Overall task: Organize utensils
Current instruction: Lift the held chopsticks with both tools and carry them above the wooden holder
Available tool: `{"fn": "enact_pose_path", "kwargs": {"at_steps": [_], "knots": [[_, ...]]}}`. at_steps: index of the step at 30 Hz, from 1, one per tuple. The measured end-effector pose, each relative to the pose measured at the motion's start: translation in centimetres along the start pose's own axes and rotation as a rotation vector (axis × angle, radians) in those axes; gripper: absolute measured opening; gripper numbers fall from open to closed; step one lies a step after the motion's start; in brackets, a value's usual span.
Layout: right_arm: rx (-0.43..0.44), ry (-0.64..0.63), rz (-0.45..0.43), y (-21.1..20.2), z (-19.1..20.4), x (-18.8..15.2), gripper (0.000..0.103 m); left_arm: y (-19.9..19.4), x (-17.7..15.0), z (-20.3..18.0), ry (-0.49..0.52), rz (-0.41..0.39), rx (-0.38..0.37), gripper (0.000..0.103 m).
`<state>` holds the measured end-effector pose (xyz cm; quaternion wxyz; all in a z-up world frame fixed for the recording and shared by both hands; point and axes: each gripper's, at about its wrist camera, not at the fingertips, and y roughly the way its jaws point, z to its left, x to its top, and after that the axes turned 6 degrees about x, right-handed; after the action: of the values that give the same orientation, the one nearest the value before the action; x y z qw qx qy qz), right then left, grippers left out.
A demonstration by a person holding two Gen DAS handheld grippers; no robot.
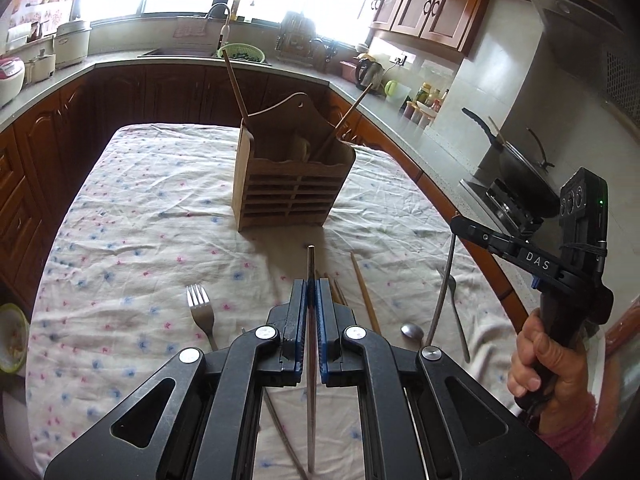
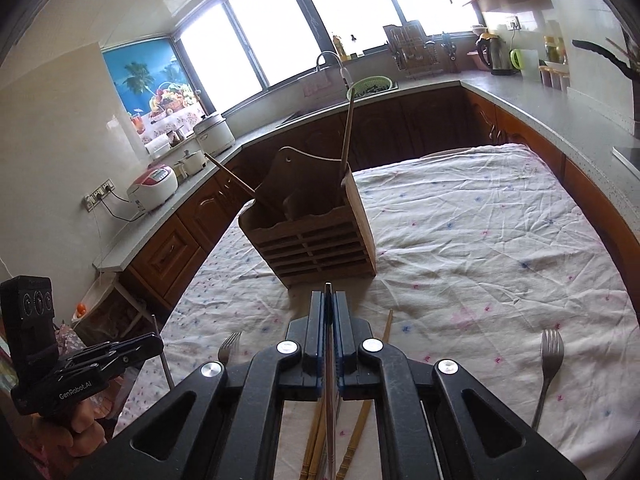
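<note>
A wooden utensil holder (image 1: 288, 192) (image 2: 316, 244) stands upright on the cloth-covered table (image 1: 132, 208), with two wooden sticks leaning out of it. My left gripper (image 1: 311, 282) (image 2: 158, 338) is shut on a slim metal chopstick (image 1: 310, 264) that runs back between the pads. My right gripper (image 2: 328, 294) (image 1: 456, 220) is shut on a second metal chopstick (image 2: 328, 288), which hangs down from it in the left wrist view. Both grippers hover above the table, short of the holder's front. Below them lie forks (image 1: 200, 308) (image 2: 550, 360), spoons (image 1: 412, 332) and wooden chopsticks (image 1: 364, 292) (image 2: 386, 332).
Kitchen counters with wooden cabinets wrap around the table. A rice cooker (image 2: 154, 190) sits on the left counter, a sink with a green colander (image 1: 241, 52) at the back, a wok (image 1: 516, 164) on the stove at right. A hand (image 1: 548, 356) grips the right tool.
</note>
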<state>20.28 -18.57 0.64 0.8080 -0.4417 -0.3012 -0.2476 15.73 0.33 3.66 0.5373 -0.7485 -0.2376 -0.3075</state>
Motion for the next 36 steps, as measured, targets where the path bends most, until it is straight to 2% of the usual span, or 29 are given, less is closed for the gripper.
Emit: {"fn": "enact_pose_path", "kwargs": {"at_steps": [9, 19, 28, 36], "knots": [[0.016, -0.030, -0.068, -3.4, 1.6, 0.2, 0.004, -3.5, -0.2, 0.1, -0.012, -0.086, -0.009, 0.004], [0.016, -0.061, -0.129, -4.9, 2.6, 1.3, 0.004, -5.1, 0.6, 0.7, -0.040, -0.150, -0.007, 0.004], [0.015, -0.051, -0.172, -4.7, 2.3, 2.6, 0.004, -5.8, 2.7, 0.9, -0.052, -0.216, -0.003, 0.004], [0.009, -0.040, -0.238, -4.4, 1.9, 5.1, 0.004, -5.8, 6.0, 1.6, -0.077, -0.288, 0.012, 0.004]]}}
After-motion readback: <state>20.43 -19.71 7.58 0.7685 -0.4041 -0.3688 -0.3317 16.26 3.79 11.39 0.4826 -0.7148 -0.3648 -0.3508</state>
